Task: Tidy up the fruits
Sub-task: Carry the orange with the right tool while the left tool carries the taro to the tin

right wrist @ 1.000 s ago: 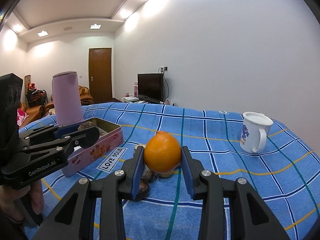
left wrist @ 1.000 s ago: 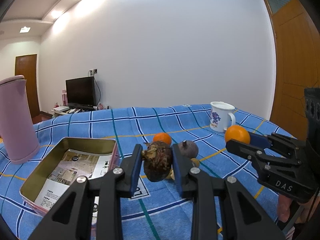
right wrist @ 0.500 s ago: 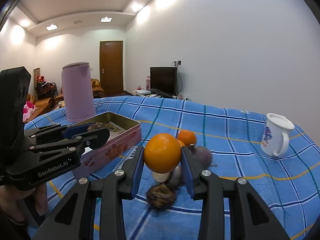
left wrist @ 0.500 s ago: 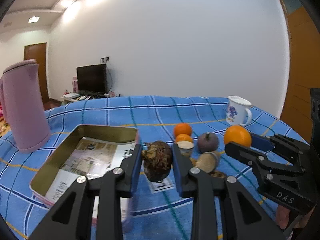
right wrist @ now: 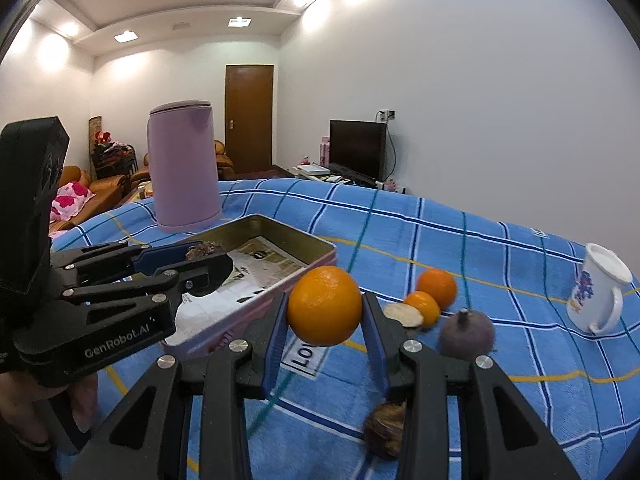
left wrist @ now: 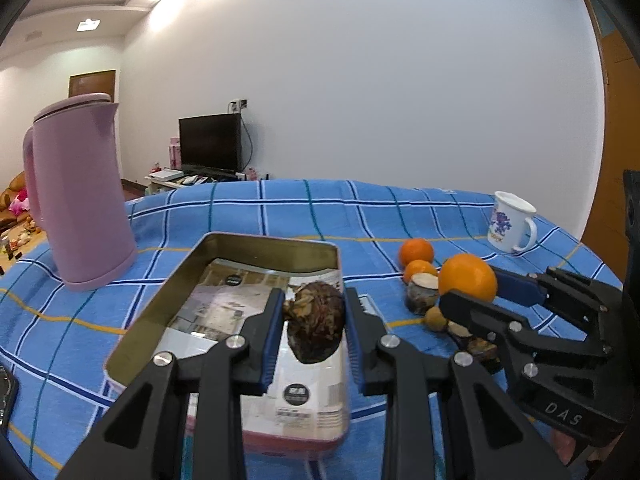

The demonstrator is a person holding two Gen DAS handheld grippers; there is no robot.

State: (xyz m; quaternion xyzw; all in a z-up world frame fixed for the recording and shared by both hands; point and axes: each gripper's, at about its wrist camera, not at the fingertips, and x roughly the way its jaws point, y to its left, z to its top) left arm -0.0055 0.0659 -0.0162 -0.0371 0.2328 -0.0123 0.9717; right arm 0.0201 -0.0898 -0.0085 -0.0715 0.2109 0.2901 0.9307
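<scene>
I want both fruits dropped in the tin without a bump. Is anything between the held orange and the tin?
Yes. The left hand-held gripper, holding a brown fruit, sits over the tin, beside the orange in the right hand-held gripper.

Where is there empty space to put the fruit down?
The tin is bare inside, only paper lining its floor. The blue cloth lies free between the tin and the white mug, behind the two small oranges. The cluster around the purple fruit is crowded.
</scene>
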